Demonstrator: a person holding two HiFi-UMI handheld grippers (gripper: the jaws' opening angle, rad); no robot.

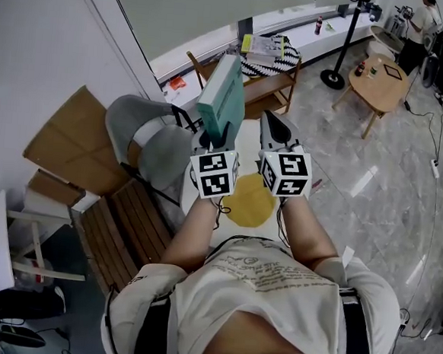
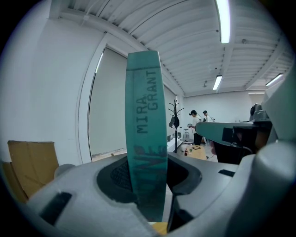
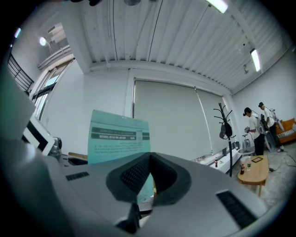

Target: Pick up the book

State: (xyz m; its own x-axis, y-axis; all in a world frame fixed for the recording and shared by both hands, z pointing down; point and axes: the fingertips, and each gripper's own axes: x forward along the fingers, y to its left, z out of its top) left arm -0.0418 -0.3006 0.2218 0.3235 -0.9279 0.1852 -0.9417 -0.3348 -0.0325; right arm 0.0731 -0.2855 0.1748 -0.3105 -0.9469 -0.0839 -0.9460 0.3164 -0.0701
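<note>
The left claw [image 1: 220,140] is clamped on the bottom edge of the book [image 1: 220,96], which stands upright in the air, and the right claw [image 1: 271,127] is closed and empty just beside it; gripped so low, the tall book could lever sideways or slip out if the hand tilts or jolts.

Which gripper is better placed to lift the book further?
The left gripper: its jaws are clamped on the upright book. The right gripper sits beside it, jaws together, holding nothing.
</note>
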